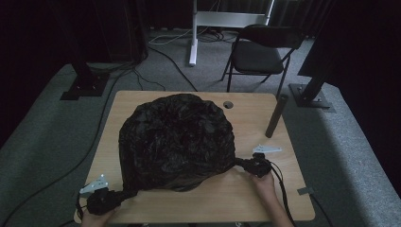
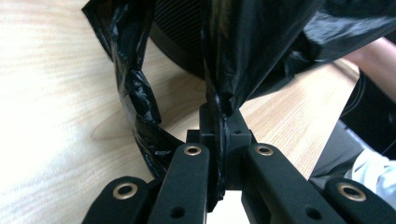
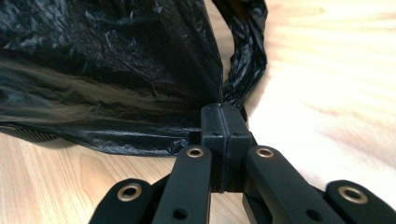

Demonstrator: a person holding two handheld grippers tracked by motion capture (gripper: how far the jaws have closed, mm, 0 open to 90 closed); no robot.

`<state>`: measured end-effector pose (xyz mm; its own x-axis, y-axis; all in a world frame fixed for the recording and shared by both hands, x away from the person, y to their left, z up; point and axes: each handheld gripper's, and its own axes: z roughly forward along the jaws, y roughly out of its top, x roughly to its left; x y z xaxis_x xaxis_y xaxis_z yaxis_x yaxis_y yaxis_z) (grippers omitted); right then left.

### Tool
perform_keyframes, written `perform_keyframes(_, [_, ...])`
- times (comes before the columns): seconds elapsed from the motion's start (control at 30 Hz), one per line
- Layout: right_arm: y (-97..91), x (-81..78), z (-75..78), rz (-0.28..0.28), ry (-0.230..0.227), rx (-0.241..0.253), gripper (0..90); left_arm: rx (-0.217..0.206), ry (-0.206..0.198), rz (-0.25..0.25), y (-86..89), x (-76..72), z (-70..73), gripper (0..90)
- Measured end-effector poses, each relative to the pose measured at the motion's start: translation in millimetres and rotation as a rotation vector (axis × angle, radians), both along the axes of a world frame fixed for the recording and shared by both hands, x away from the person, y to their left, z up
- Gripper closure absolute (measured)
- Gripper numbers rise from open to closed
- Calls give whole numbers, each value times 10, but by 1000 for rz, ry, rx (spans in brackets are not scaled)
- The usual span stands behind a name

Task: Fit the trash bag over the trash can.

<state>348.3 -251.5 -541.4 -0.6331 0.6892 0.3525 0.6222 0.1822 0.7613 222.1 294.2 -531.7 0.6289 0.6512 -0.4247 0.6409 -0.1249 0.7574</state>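
Note:
A big black plastic bag [image 1: 177, 142] lies bulging over a dark round object in the middle of the wooden table [image 1: 250, 194]. My left gripper [image 1: 111, 197] sits at the table's near left corner, shut on a twisted corner of the bag [image 2: 219, 70]. My right gripper [image 1: 250, 165] is at the near right, shut on the bag's other edge [image 3: 140, 60]. In the left gripper view a ribbed dark rim [image 2: 180, 35] shows under the lifted plastic. Both jaws pinch the film tightly in their own views.
A dark cylinder [image 1: 276, 116] stands upright near the table's right edge. A small round hole [image 1: 228, 104] is in the tabletop at the back. A black folding chair [image 1: 260, 54] and stand bases sit on the carpet beyond the table.

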Motion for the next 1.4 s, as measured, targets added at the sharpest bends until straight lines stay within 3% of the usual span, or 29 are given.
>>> perform_keyframes(0.1, [-33,-25,-45,0,8,4,900,-38,19,-9,5,5,-52,898])
perform_keyframes(0.23, [-52,-44,-62,1,13,-5,900,-34,51,7,-13,1,-125,898])
perform_keyframes(0.4, [-13,-59,-60,8,12,-34,900,-37,56,35,-10,9,-145,897])
perform_keyframes(0.6, [11,-77,-15,18,-3,-51,898,-23,-26,39,-25,3,-76,895])
perform_keyframes(0.67, [8,-93,21,22,-12,-66,895,-13,-53,65,-42,-17,-49,894])
perform_keyframes(0.8, [8,-139,98,46,-31,-93,835,-33,-64,73,-47,-38,-50,871])
perform_keyframes(0.87, [-1,-160,128,57,-32,-80,761,-39,-70,72,-41,-47,-46,842])
perform_keyframes(0.93, [-5,-175,162,73,-31,-77,620,-56,-51,78,-29,-42,-40,733])
perform_keyframes(0.97, [-5,-175,162,73,-31,-77,620,-56,-51,78,-29,-42,-40,661])
perform_keyframes(1.0, [-8,-180,181,84,-29,-76,566,-28,-30,127,-32,-55,-24,661])
perform_keyframes(1.03, [-25,-190,225,100,-30,-79,470,4,-27,136,-50,-63,-12,474])
perform_keyframes(1.07, [-38,-198,251,113,-30,-72,443,37,-25,141,-72,-75,1,320])
perform_keyframes(1.13, [-68,-218,308,134,-30,-68,341,77,-24,152,-106,-110,28,155])
perform_keyframes(1.27, [-115,-287,429,150,-50,-39,206,50,-64,142,-81,-184,104,99])
perform_keyframes(1.33, [-140,-323,509,148,-81,-6,197,29,-102,170,-48,-225,165,97])
perform_keyframes(1.4, [-149,-349,607,138,-120,29,182,32,-109,202,-26,-229,201,17])
